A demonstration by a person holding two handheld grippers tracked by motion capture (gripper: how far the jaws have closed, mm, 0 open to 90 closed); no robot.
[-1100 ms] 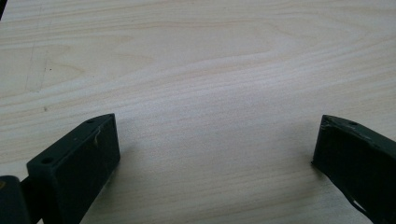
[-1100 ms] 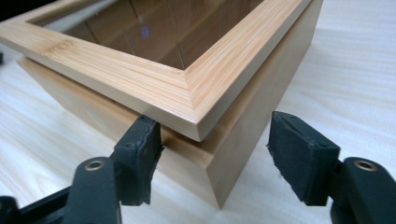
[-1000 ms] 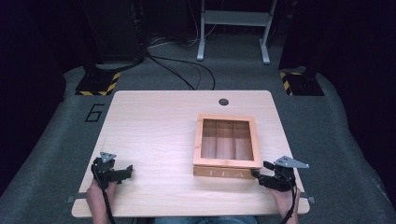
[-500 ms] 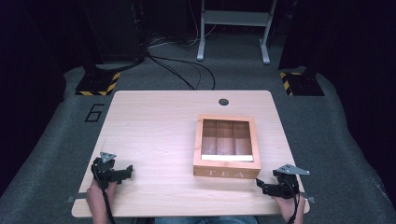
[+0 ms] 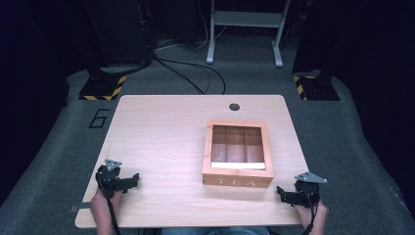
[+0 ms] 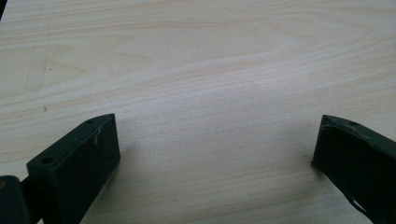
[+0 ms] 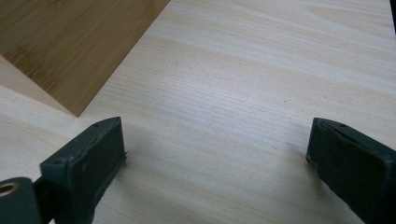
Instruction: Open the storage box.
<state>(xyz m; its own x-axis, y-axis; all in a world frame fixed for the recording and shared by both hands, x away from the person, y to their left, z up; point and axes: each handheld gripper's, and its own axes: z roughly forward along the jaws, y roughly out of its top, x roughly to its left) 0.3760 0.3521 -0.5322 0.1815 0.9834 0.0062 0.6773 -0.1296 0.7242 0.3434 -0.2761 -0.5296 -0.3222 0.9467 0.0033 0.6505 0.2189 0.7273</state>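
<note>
Wooden tea box (image 5: 238, 154) lying on the pale wooden table (image 5: 161, 132), right of centre and toward the near edge, lid shut, with a glass pane framed in reddish wood and three compartments visible beneath; word TEA lettered on the near face. Right gripper (image 5: 283, 195) low at the near right corner of the table, just beside the box's near right corner but apart from it, pointing left toward the box; jaws wide apart, having just been opening, bare tabletop alone between them. In the right gripper view (image 7: 215, 140), a corner of the box (image 7: 70, 46) at upper left, close beyond the left jaw and not touching it. Left gripper (image 5: 132, 180) resting at the near left corner of the table, well apart from the box, pointing right; jaws likewise wide apart in the left gripper view (image 6: 215, 140), pale wood grain alone in the gap. Small dark round hole (image 5: 234, 106) near the far edge of the table. Black cables (image 5: 188, 73) trailing across the grey floor beyond, beside a white metal stand (image 5: 244, 27) and yellow-and-black striped bases (image 5: 103, 88) at either side
</note>
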